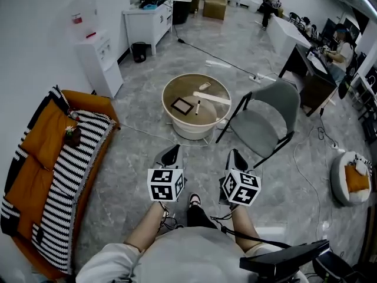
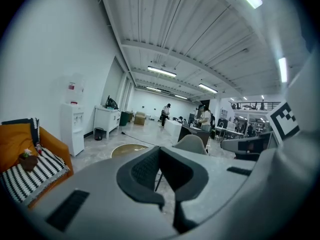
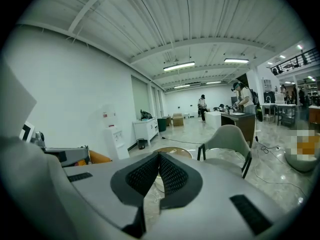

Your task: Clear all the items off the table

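Note:
A low round table (image 1: 177, 124) with a wooden top stands on the grey floor ahead of me. On it lie a black square frame (image 1: 182, 105), a long pale strip (image 1: 212, 98), a small pen-like stick (image 1: 197, 107) and a small white item (image 1: 204, 86). My left gripper (image 1: 171, 155) and right gripper (image 1: 237, 158) are held side by side near my body, well short of the table. Both are shut with nothing between the jaws. The left gripper (image 2: 159, 151) shows the table (image 2: 127, 149) far off. The right gripper (image 3: 159, 157) points the same way.
A grey chair (image 1: 268, 122) stands right beside the table. An orange sofa with a striped blanket (image 1: 59, 158) runs along the left. A water dispenser (image 1: 97, 58) and white cabinet (image 1: 147, 19) line the wall. Cables cross the floor; a round cushion bed (image 1: 351, 178) lies right.

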Available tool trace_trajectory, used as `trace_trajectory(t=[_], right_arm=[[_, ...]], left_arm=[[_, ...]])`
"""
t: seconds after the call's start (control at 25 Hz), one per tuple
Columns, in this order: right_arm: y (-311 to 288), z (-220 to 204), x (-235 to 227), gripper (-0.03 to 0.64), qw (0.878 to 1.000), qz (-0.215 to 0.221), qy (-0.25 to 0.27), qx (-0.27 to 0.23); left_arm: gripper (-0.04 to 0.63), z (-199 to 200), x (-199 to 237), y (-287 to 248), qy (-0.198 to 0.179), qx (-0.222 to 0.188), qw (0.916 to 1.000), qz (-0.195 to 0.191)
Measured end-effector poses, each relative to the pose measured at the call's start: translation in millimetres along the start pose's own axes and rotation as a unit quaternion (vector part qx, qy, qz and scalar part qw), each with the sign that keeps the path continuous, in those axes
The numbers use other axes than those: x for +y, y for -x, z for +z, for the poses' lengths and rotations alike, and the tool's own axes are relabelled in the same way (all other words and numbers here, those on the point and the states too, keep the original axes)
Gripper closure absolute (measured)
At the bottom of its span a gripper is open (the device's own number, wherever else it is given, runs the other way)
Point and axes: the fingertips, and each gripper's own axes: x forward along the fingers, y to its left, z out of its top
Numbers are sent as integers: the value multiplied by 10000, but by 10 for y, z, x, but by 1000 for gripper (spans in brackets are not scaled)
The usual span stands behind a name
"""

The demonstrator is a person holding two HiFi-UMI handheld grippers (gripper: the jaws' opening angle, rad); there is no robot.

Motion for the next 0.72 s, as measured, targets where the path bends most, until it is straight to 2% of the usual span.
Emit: trace_trajectory(t=[0.4,0.72], right_arm=[[-804,336,-155,594,9997,-124,207,-5],[-1436,667,-275,594,9997,167,188,18]], left_arm=[[588,363,172,-769,30,-184,9998,39],[588,696,309,-1368,-59,-277,9995,163]])
